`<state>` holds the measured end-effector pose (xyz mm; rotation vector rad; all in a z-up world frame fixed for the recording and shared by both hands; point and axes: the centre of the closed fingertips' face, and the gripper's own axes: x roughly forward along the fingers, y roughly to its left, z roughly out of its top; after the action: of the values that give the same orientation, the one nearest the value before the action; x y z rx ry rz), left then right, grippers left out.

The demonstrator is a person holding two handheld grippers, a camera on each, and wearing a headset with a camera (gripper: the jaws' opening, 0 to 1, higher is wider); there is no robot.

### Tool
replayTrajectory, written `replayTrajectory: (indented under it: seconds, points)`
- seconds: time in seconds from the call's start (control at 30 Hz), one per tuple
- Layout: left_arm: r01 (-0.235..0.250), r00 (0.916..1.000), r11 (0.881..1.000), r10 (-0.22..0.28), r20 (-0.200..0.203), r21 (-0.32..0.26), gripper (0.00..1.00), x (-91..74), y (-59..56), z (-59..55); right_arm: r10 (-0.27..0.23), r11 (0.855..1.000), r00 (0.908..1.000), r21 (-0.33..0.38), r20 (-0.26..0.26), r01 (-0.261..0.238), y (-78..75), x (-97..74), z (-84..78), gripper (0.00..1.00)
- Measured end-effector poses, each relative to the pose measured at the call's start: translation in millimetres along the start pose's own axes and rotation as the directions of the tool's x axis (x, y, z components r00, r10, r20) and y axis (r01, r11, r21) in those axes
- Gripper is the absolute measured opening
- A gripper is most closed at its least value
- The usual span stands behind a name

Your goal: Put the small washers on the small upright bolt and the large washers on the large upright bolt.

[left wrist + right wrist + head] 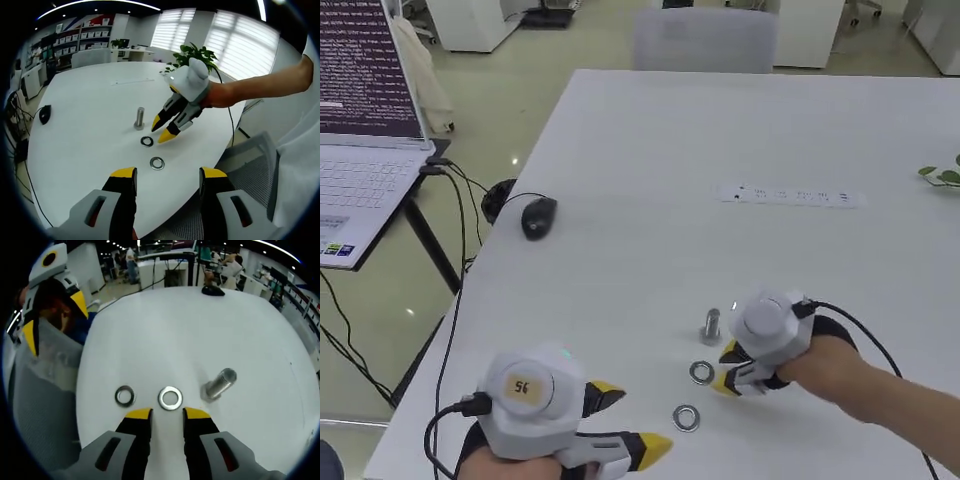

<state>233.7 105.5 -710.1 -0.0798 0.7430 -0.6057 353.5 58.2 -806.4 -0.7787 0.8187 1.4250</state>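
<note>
One steel bolt (711,325) stands upright on the white table (650,180). Two steel washers lie flat near it, one (701,373) close to the bolt and the other (686,417) nearer the front edge. My right gripper (725,368) is open and low over the table, its yellow tips just short of the nearer washer (170,398), with the bolt (218,384) off to its right. Nothing is between its jaws. My left gripper (635,420) hovers open and empty at the front edge, pointing toward the second washer (157,163).
A black mouse (539,216) sits at the table's left side and a white power strip (790,195) lies farther back. A laptop (360,150) rests on a stand off the left edge. Plant leaves (945,175) reach in at the right.
</note>
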Motion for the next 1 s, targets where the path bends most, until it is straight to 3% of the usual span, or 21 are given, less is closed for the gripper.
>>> replayTrajectory:
  seconds: [0.27, 0.53, 0.57, 1.0]
  points:
    - [-0.017, 0.9998, 1.000, 0.017, 0.008, -0.018, 0.49, -6.1, 2.8, -3.3, 0.028, 0.997, 0.9986, -0.075, -0.046, -0.032, -2.9, 13.5, 6.9, 0.26]
    - [-0.022, 0.9997, 0.999, 0.022, 0.009, -0.026, 0.49, -5.6, 3.6, -4.4, 0.044, 0.988, 0.9920, -0.142, -0.118, -0.061, -2.5, 20.1, -6.5, 0.27]
    - [-0.022, 0.9997, 0.999, 0.022, 0.009, -0.025, 0.49, -5.3, 3.5, -4.0, 0.054, 0.987, 0.9948, -0.145, -0.086, -0.066, -1.5, 20.8, -0.4, 0.27]
    - [0.002, 1.0000, 1.000, -0.002, 0.001, -0.005, 0.49, 2.6, -1.0, 1.0, 0.054, 0.983, 0.9946, -0.168, -0.088, -0.068, -2.6, 19.8, -2.0, 0.27]
